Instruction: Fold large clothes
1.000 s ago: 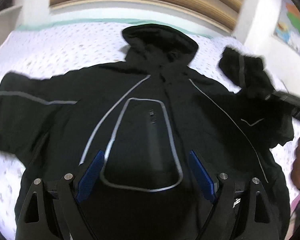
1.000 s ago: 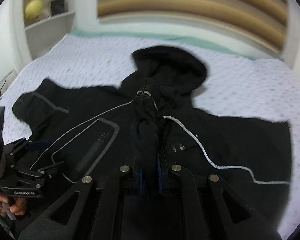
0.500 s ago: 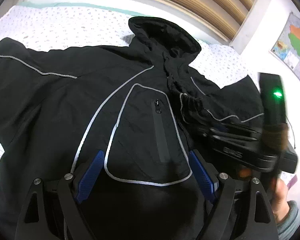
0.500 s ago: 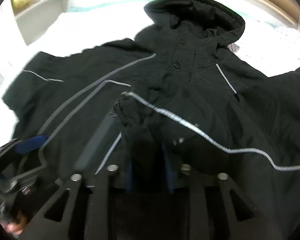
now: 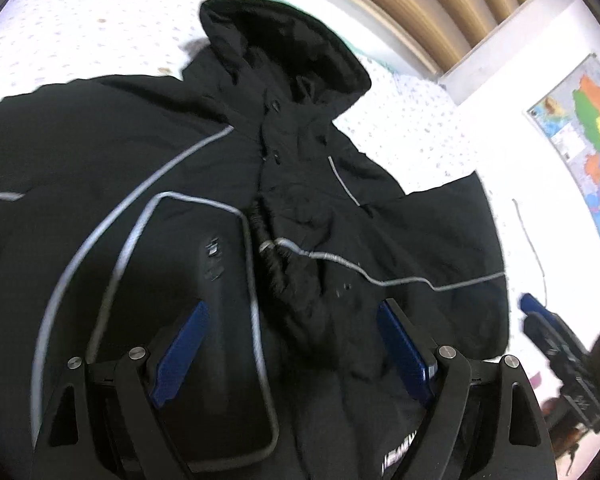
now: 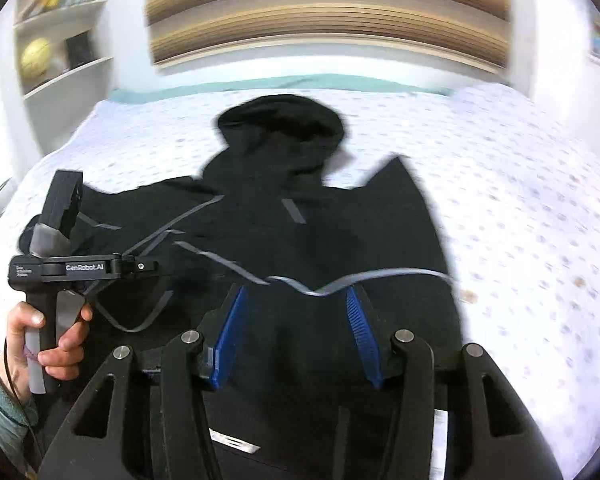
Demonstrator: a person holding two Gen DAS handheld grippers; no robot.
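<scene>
Left wrist view shows your black jacket (image 5: 260, 208) face-up on the bed (image 5: 412, 128), one sleeve (image 5: 432, 248) folded across; your left hand-held gripper (image 5: 292, 352) is wide and empty, the right hand-held gripper (image 6: 294, 320) has just been opening, empty, so most folds remain.

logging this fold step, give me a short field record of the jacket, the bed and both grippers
garment: black hooded jacket with grey piping, spread front up
sleeve: one sleeve folded across the chest
surface: white dotted bedsheet
left gripper: open, over the jacket, nothing held
right gripper: jaws just opened, nothing between pads
</scene>
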